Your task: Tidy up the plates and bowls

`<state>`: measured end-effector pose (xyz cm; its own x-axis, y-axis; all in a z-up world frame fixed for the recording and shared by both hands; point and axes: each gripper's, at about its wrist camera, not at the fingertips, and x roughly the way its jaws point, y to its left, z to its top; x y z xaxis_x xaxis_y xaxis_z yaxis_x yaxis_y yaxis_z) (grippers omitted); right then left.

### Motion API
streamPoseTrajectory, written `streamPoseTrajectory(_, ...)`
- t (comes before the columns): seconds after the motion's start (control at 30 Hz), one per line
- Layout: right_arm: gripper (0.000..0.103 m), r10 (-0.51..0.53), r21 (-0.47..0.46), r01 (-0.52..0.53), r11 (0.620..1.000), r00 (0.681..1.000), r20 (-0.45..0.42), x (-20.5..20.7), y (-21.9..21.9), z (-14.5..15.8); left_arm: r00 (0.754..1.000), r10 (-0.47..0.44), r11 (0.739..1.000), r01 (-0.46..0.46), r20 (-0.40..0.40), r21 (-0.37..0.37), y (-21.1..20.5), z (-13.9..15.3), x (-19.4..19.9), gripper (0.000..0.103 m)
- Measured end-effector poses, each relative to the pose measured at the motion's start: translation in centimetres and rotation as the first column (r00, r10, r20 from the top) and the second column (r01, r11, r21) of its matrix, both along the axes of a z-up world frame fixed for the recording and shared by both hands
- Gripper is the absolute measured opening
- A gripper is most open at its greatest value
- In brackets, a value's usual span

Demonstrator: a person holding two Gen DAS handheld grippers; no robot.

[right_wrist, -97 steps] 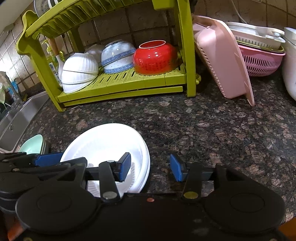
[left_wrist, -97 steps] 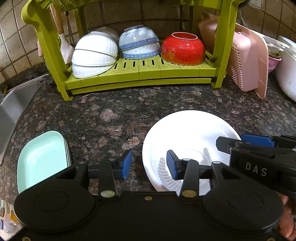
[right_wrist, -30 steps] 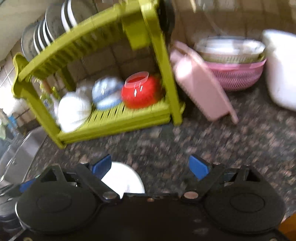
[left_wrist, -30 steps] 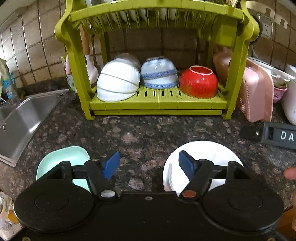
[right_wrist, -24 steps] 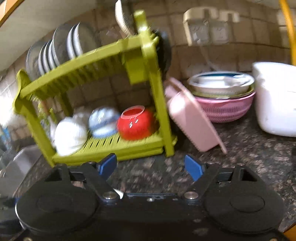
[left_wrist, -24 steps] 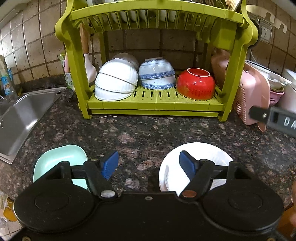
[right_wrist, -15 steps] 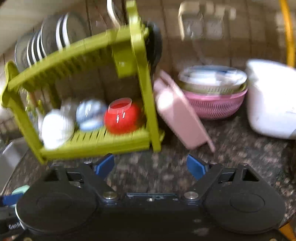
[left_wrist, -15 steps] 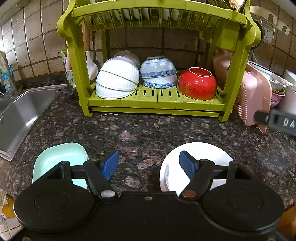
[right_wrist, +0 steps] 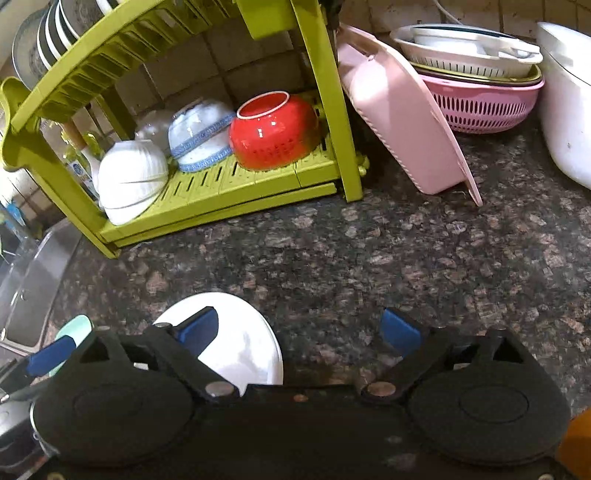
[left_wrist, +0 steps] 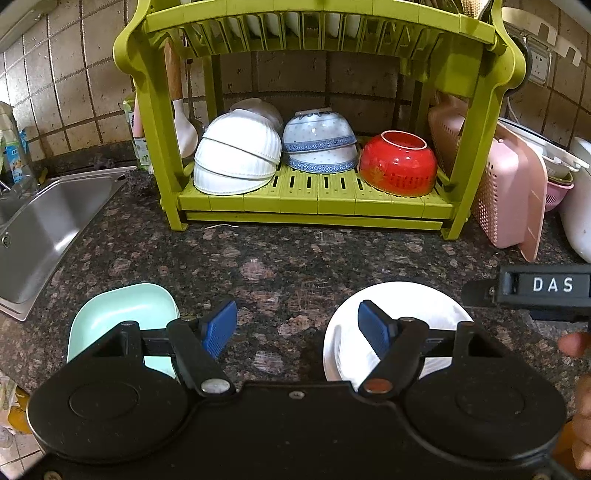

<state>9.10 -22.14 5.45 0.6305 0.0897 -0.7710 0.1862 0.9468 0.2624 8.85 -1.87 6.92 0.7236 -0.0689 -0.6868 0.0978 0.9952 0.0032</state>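
A stack of white plates (left_wrist: 402, 295) (right_wrist: 243, 339) lies on the dark granite counter, partly under my fingers in both views. A mint green square plate (left_wrist: 122, 310) (right_wrist: 75, 326) sits to its left near the counter's front. My left gripper (left_wrist: 297, 325) hovers open above the counter between the two, holding nothing. Open too and holding nothing, my right gripper (right_wrist: 299, 328) hangs just right of the white plates. Its black body (left_wrist: 543, 291) shows at the right of the left wrist view. The green dish rack (left_wrist: 314, 199) (right_wrist: 221, 188) holds white bowls (left_wrist: 236, 162), a blue-patterned bowl (left_wrist: 319, 147) and a red bowl (left_wrist: 399, 166) upside down.
A steel sink (left_wrist: 40, 229) lies at the left. A pink basket (left_wrist: 506, 184) (right_wrist: 399, 110) leans against the rack's right post. Pink and white colanders (right_wrist: 476, 74) and a white appliance (right_wrist: 569, 107) stand at the right. Plates stand in the rack's top tier (right_wrist: 48, 33).
Both grippers have let go of the white plates and pulled back and up, jaws wider. The right gripper swung up toward the wall, then tilted back down toward the counter.
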Motion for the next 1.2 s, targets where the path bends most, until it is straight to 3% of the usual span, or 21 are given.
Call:
streamPoseTrajectory(0.27, 0.100, 0.019, -0.116, 0.008, 0.993, 0.975, 0.223, -1.9, 1.1, 2.6, 1.000, 0.012, 0.999, -0.012, 0.002, -0.040, 0.5, 0.4, 0.1, 0.074)
streamPoseTrajectory(0.43, 0.097, -0.064, -0.058, 0.079, 0.995, 0.973, 0.221, -2.2, 0.7, 2.6, 1.000, 0.008, 0.998, -0.009, -0.024, -0.063, 0.6, 0.3, 0.3, 0.073)
streamPoseTrajectory(0.5, 0.089, -0.049, -0.064, 0.062, 0.996, 0.980, 0.192, -1.7, 0.6, 2.4, 0.999, 0.000, 0.997, -0.003, -0.036, -0.073, 0.7, 0.3, 0.4, 0.073)
streamPoseTrajectory(0.57, 0.080, -0.008, -0.001, 0.009, 1.000, 0.991, 0.134, -0.9, 0.3, 1.7, 0.999, -0.005, 0.998, 0.002, -0.036, -0.070, 0.6, 0.2, 0.3, 0.073)
streamPoseTrajectory(0.67, 0.080, 0.010, 0.064, -0.015, 0.998, 0.997, 0.074, -0.2, -0.3, 0.9, 0.999, -0.017, 0.998, 0.015, -0.029, -0.061, 0.6, 0.3, 0.2, 0.073)
streamPoseTrajectory(0.9, 0.077, 0.106, -0.028, -0.106, 0.994, 0.994, 0.015, 0.1, 1.6, -0.2, 0.998, -0.049, 0.997, 0.046, -0.048, -0.063, 0.5, 0.2, 0.5, 0.073)
streamPoseTrajectory(1.03, 0.076, 0.111, -0.072, -0.110, 0.991, 0.994, 0.013, -0.2, 2.2, -0.8, 0.993, -0.060, 0.994, 0.050, -0.104, -0.097, 0.9, -0.3, 1.2, 0.069)
streamPoseTrajectory(1.2, 0.066, 0.085, -0.086, -0.082, 0.993, 0.996, 0.029, -0.1, 2.2, -1.2, 0.989, -0.066, 0.992, 0.051, -0.133, -0.112, 0.9, -0.7, 1.6, 0.068)
